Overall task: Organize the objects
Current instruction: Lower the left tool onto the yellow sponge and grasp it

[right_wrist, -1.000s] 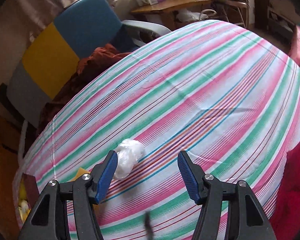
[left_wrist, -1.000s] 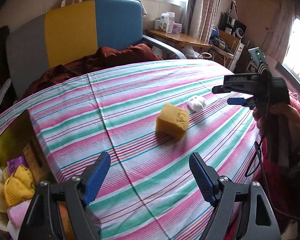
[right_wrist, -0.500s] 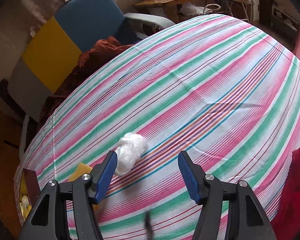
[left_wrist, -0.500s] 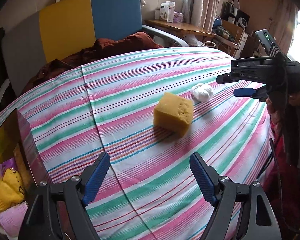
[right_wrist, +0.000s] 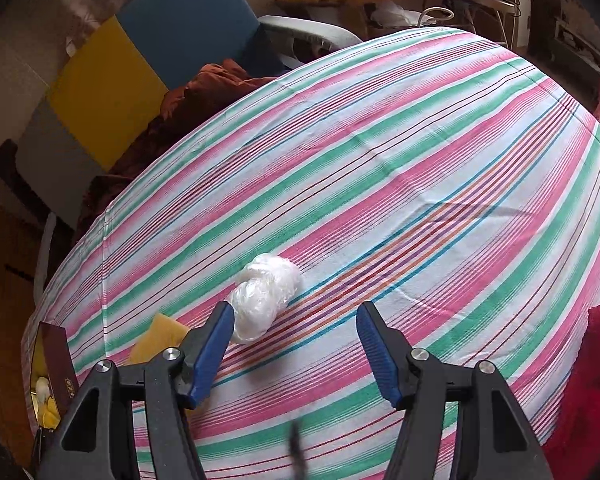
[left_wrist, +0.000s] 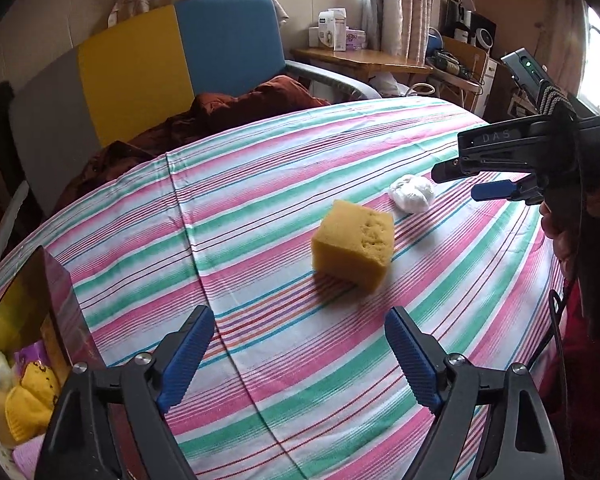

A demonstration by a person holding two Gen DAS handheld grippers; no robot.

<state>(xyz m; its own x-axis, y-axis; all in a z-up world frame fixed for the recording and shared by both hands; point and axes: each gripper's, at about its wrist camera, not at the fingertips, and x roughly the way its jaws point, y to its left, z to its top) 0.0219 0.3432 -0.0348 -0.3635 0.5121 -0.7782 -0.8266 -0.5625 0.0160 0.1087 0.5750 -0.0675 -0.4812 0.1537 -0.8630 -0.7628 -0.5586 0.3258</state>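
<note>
Two items remain loose on the striped cloth (left_wrist: 260, 208): the sponge (left_wrist: 354, 247) lies ahead of the left claw (left_wrist: 300, 354), whose jaws are opening with nothing between them, and the plastic wad (right_wrist: 266, 297) lies just ahead of the right claw (right_wrist: 296, 350), beside its left finger, its jaws apart and empty. The box (left_wrist: 56, 304) to the left claw's left already holds several items, so the sorting appears largely done, with these two left to move.

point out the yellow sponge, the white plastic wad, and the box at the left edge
yellow sponge (left_wrist: 354, 246): left wrist view, front face.
white plastic wad (right_wrist: 266, 296): right wrist view, its middle.
box (left_wrist: 60, 292): left wrist view, dark side wall.
</note>
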